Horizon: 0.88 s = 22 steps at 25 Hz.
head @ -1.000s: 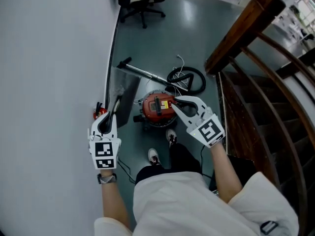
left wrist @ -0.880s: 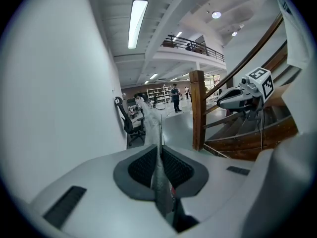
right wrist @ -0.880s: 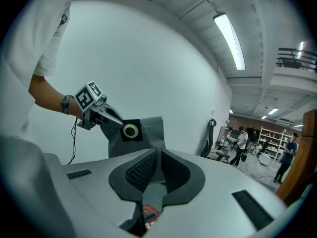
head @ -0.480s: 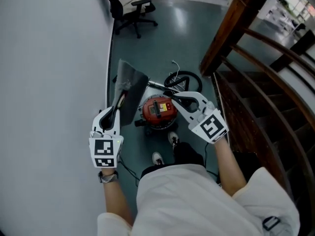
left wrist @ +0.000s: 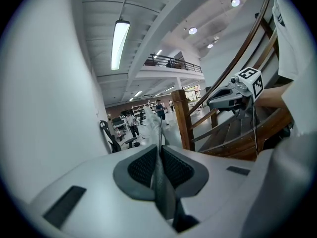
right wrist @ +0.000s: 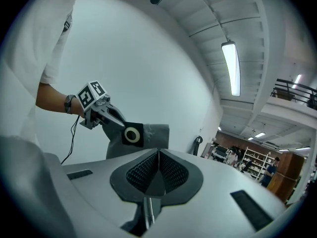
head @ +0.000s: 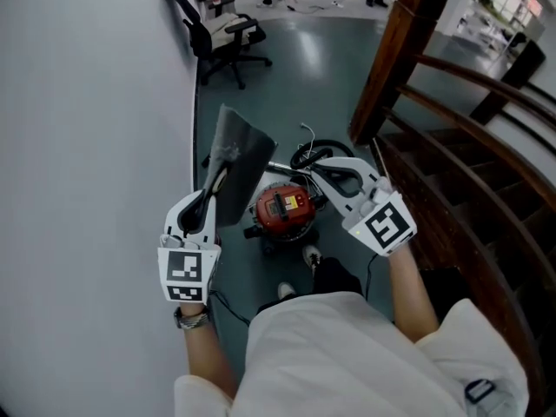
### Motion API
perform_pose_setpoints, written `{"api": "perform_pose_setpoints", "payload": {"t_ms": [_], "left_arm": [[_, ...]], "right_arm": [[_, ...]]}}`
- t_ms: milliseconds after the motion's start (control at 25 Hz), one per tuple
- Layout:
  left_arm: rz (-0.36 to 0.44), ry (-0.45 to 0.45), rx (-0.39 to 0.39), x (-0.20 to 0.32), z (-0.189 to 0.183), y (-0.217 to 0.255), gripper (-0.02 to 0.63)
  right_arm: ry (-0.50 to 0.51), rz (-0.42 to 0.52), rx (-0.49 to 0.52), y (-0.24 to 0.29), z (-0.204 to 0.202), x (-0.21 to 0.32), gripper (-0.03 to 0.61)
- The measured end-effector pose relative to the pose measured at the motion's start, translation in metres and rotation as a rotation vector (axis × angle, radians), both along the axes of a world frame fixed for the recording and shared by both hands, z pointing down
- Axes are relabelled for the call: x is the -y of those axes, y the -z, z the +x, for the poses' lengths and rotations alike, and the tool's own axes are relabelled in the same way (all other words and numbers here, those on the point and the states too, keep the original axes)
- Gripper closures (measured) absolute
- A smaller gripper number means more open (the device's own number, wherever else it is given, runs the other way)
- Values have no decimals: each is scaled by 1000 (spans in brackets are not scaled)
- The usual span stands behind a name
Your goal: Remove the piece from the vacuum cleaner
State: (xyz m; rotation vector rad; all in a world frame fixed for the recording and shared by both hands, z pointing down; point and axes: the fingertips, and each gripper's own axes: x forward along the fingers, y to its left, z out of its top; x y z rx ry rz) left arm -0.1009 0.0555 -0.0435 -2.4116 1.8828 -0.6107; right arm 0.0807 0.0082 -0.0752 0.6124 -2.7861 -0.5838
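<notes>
Right, L gripper [head: 212, 179] clamped on grey dust bag [head: 241, 156], centre-left of frame, clear of red vac [head: 283, 207]. R gripper [head: 310, 170] closed, empty. Keep grip firm, bag upright, avoid spilling dust.

Grey bag [head: 239, 155] lifted higher, right gripper [head: 313, 170] jaws closed, seemingly empty
</notes>
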Motion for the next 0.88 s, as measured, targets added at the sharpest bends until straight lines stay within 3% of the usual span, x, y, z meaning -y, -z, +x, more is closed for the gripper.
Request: {"api": "perform_pose_setpoints", "payload": {"t_ms": [360,880], "left_arm": [[70,-27,6,-8,9,34,580],[90,-28,-2,-19,21,49,580]], "right_arm": [[-67,20,10,17,16,0,549],[-125,-23,-9,23,28,-2,551]]}}
